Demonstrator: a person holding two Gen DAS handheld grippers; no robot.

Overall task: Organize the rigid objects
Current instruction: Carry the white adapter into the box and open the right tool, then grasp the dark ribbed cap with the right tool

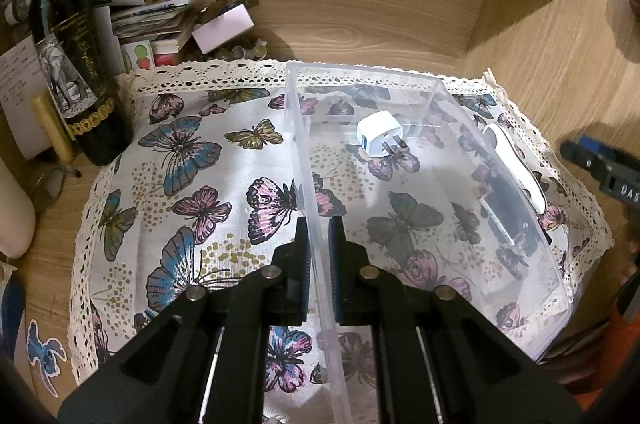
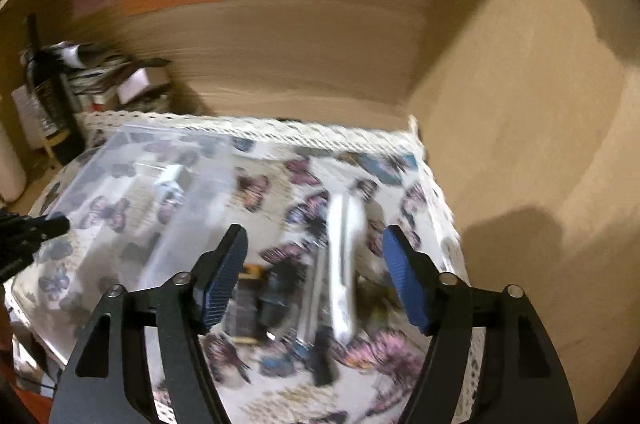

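A clear plastic box (image 1: 432, 83) stands on a butterfly-print cloth (image 1: 192, 183). A white plug adapter (image 1: 378, 139) lies inside it. My left gripper (image 1: 318, 228) is shut on the box's left wall. Beyond the box's right wall lie a long white object (image 1: 516, 163) and dark items (image 1: 508, 207). My right gripper (image 2: 316, 264) is open and empty above the white object (image 2: 344, 264) and the dark items (image 2: 260, 300); this view is blurred. The box shows at its left (image 2: 160, 159).
A dark wine bottle (image 1: 76, 71) stands at the back left beside a pile of papers and boxes (image 1: 160, 15). Wooden shelf walls (image 1: 340, 3) close the back and right. My right gripper shows at the left wrist view's right edge (image 1: 604, 167).
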